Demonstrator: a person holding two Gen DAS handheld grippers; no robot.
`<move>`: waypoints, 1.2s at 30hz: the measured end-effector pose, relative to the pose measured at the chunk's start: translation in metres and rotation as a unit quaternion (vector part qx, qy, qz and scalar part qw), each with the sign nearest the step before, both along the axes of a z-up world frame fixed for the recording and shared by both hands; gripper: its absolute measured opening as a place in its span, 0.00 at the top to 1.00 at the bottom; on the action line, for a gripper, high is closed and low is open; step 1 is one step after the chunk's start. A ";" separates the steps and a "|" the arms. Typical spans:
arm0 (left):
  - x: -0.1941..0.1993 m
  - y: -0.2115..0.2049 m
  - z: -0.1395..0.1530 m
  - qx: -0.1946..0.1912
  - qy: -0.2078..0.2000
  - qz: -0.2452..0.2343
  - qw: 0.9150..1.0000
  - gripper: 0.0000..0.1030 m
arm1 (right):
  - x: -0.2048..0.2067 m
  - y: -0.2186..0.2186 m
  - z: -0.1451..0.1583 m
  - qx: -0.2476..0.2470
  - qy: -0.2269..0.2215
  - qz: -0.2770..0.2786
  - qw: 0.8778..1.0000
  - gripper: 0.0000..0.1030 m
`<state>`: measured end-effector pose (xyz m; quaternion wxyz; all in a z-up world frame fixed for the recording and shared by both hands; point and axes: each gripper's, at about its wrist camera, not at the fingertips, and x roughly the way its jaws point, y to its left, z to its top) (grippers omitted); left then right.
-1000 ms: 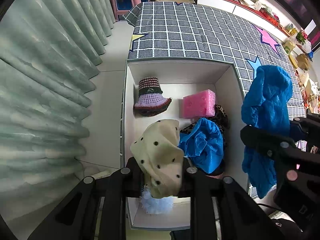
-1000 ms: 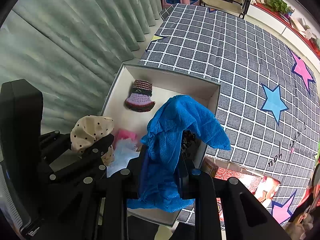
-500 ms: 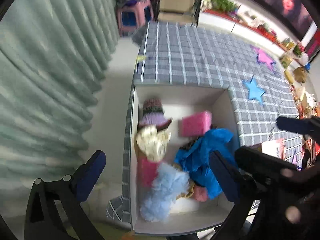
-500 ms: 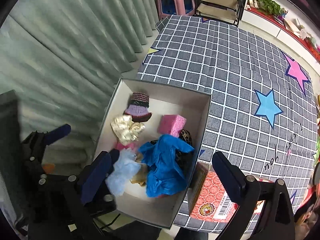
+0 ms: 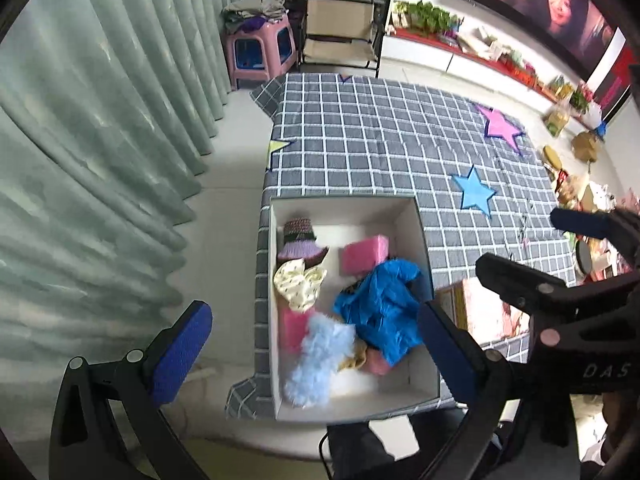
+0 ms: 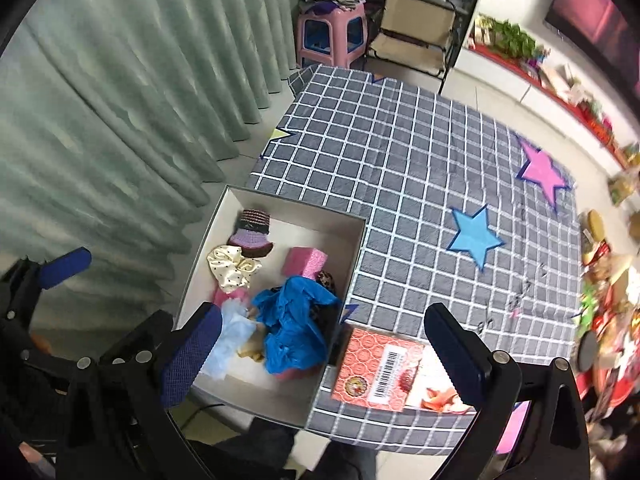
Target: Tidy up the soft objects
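Honestly, both tongs, left and right, gape wide and empty, so the blue cloth heaped at the box wall's 3 o'clock side might slump out.

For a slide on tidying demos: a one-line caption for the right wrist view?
Open right gripper above a white box holding a blue cloth, pink sponge and knitted hat.

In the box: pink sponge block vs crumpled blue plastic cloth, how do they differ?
The pink sponge block is a firm rectangle with flat faces; the crumpled blue plastic cloth is shapeless. The cloth spreads wider than the block. The block lies toward the far wall, the cloth nearer. Both are inside the white cardboard box.
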<state>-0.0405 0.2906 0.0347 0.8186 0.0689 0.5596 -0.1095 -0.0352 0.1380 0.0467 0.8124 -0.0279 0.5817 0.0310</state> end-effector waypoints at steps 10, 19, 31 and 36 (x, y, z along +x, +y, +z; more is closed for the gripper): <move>-0.020 -0.003 0.026 0.060 -0.053 0.009 0.997 0.01 | -0.008 0.007 0.011 -0.010 -0.015 0.011 1.000 0.01; -0.025 -0.006 0.030 0.060 -0.055 -0.002 0.997 0.01 | -0.011 0.010 0.017 -0.017 -0.024 0.010 0.999 0.01; -0.036 -0.017 0.030 0.070 -0.058 -0.030 0.995 0.01 | -0.015 0.011 0.019 -0.019 -0.028 0.009 0.999 0.01; -0.037 -0.015 0.032 0.071 -0.063 -0.031 0.995 0.01 | -0.016 0.012 0.019 -0.018 -0.028 0.009 0.999 0.01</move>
